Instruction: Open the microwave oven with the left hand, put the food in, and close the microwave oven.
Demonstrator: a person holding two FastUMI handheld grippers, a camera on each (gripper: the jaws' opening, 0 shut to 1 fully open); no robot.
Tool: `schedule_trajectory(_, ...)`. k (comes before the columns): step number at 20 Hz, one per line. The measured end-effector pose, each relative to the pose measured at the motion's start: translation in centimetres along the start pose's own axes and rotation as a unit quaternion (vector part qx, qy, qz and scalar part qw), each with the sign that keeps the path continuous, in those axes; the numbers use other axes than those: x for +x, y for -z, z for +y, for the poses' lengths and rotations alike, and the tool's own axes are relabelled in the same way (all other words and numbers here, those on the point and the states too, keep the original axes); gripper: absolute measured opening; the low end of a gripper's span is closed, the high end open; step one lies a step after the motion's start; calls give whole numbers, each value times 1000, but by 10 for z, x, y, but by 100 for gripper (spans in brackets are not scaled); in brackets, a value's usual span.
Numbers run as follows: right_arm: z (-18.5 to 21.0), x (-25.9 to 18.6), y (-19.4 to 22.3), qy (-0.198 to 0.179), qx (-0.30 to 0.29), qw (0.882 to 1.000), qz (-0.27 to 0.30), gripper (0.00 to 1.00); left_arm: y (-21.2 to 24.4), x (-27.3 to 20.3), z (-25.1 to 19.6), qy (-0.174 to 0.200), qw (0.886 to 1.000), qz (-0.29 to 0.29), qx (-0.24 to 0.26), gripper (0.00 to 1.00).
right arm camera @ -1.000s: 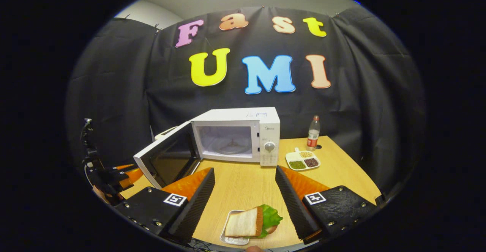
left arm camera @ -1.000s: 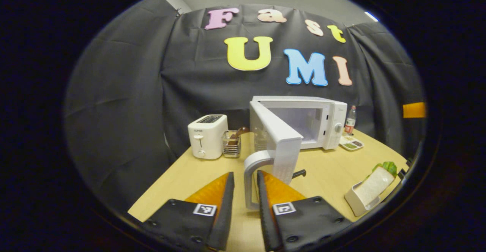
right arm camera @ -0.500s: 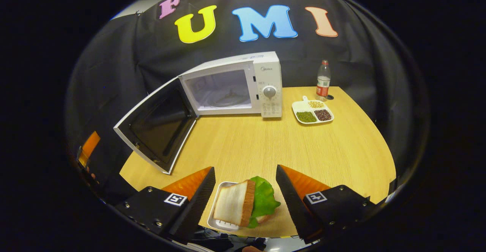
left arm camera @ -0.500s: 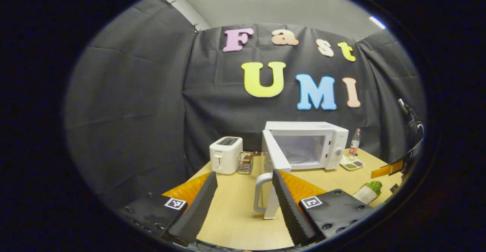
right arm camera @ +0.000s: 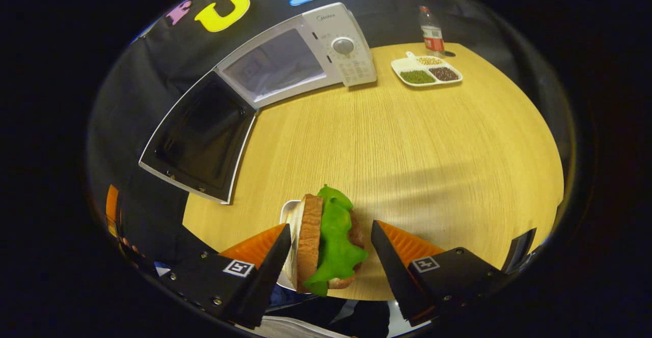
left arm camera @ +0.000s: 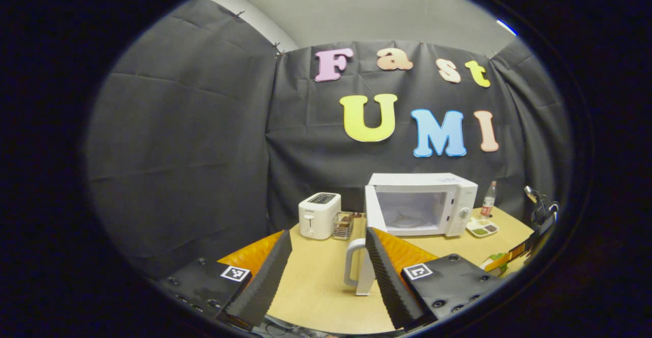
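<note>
The white microwave [left arm camera: 423, 203] [right arm camera: 300, 55] stands at the back of the wooden table with its door [right arm camera: 196, 134] swung wide open. In the left gripper view the door's white handle [left arm camera: 354, 266] shows edge-on just beyond my left gripper [left arm camera: 326, 246], which is open and holds nothing. A sandwich [right arm camera: 326, 241] of bread and green lettuce stands on edge in a small white tray [right arm camera: 288, 216] near the table's front edge. My right gripper [right arm camera: 330, 238] is open, tilted down over it, with a finger on each side and neither touching.
A white toaster [left arm camera: 319, 215] and a small glass holder [left arm camera: 344, 225] stand left of the microwave. A divided white dish of beans [right arm camera: 425, 69] and a plastic bottle [right arm camera: 431, 31] sit to its right. Bare tabletop [right arm camera: 407, 144] lies between the sandwich and the microwave.
My left gripper let go of the door handle, opened and drew back from the door. My right gripper tipped downward and came over the sandwich, which now lies between its fingers.
</note>
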State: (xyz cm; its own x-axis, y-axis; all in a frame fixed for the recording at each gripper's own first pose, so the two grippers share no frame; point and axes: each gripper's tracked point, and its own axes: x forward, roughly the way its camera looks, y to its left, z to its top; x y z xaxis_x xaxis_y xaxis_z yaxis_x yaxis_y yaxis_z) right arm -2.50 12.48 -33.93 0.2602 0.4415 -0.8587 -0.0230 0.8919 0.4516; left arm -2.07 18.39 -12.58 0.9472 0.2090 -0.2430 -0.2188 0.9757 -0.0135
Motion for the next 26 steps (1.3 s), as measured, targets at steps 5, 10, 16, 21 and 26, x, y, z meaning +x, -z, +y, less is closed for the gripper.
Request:
schedule_trajectory(5, 13, -2, 2, -64, 50, 996, 36, 66, -2, -12, -12, -18, 1000, 1, 7, 93)
schedule_trajectory(10, 19, -15, -5, -74, 8, 997, 24, 40, -13, -14, -20, -32, 999, -13, 3, 94)
schedule_trajectory(16, 48, -43, -54, -96, -3, 995, -40, 39, -24, 2, -19, -28, 999, -26, -3, 94)
schedule_trajectory(21, 85, -41, -112, -96, -5, 988, -119, 39, -26, 41, -9, -8, 1000, -25, -12, 94)
schedule_trajectory(26, 123, -21, -166, -100, 17, 978, -182, 39, -25, 81, 8, 10, 1000, -22, -13, 93)
